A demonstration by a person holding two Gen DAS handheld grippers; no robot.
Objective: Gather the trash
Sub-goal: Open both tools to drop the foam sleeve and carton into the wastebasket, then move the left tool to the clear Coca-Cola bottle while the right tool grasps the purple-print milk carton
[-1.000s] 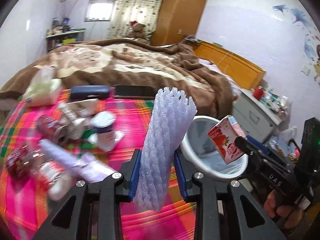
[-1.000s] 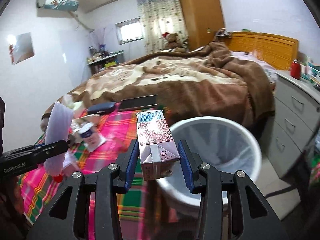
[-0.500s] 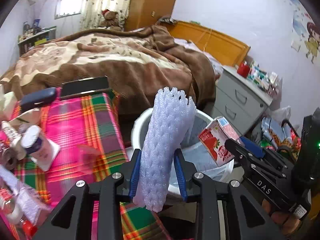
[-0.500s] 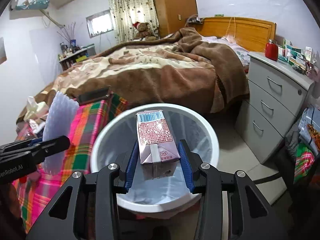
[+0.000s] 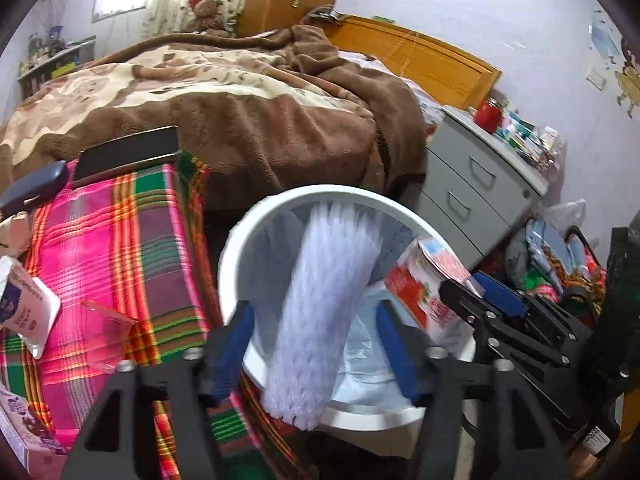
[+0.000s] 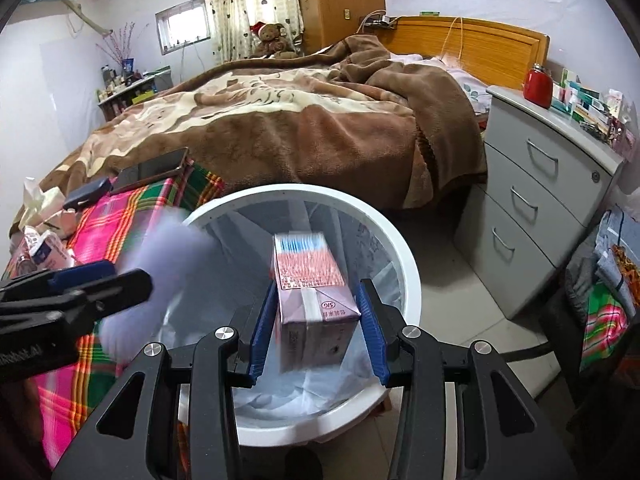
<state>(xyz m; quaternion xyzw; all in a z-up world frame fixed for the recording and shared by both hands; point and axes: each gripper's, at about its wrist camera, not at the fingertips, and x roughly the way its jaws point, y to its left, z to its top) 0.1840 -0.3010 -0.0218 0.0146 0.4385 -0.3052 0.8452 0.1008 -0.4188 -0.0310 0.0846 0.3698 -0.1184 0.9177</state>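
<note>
A white bin with a clear liner stands on the floor below both grippers. My left gripper hangs over it and its jaws are opening. A white foam net sleeve is blurred between the blue pads, apart from both of them. My right gripper is over the bin's mouth, with its pads against a pink milk carton. The carton is blurred and sits a little low in the grip. The left gripper and the sleeve also show at the left of the right wrist view.
A pink plaid cloth left of the bin carries a yogurt cup, a clear wrapper, a phone and a dark case. Behind it lies a bed with a brown blanket. Grey drawers and piled bags stand to the right.
Both grippers have moved over the bin's mouth and lower. The left jaws have parted from the foam sleeve, which is now blurred. The carton has slid slightly down in the right grip.
</note>
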